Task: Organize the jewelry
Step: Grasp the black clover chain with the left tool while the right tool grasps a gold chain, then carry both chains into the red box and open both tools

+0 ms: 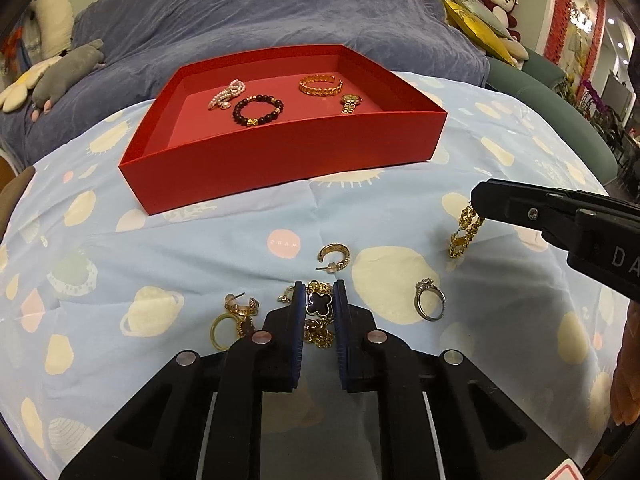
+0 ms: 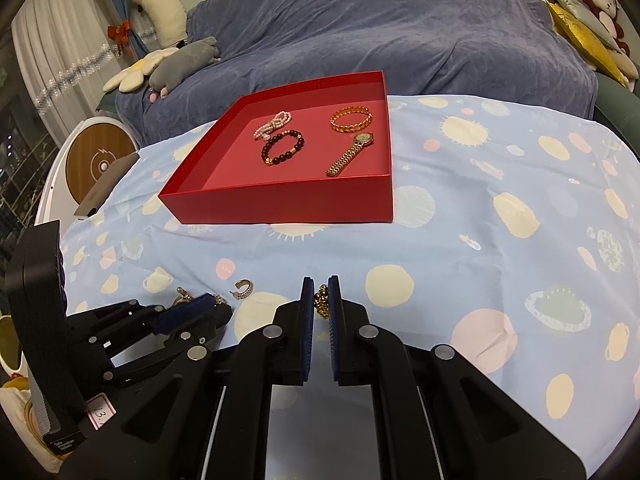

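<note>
My left gripper (image 1: 319,296) is low over the blue patterned cloth. A gold chain bracelet with a black clover charm (image 1: 320,303) lies between its slightly parted pads, which do not visibly press on it. My right gripper (image 2: 321,292) is shut on a gold link bracelet (image 2: 322,300), seen dangling (image 1: 464,236) from its tip above the cloth. The red tray (image 1: 280,148) beyond holds a pearl bracelet (image 1: 226,94), a dark bead bracelet (image 1: 258,110), a gold bangle (image 1: 321,85) and a gold watch (image 1: 350,103).
Loose on the cloth lie a gold hoop earring (image 1: 334,258), a silver ring (image 1: 430,304) and a gold earring with rings (image 1: 236,316). A blanket-covered sofa (image 2: 400,28) with plush toys stands behind. A round white side table (image 2: 100,164) is at the left.
</note>
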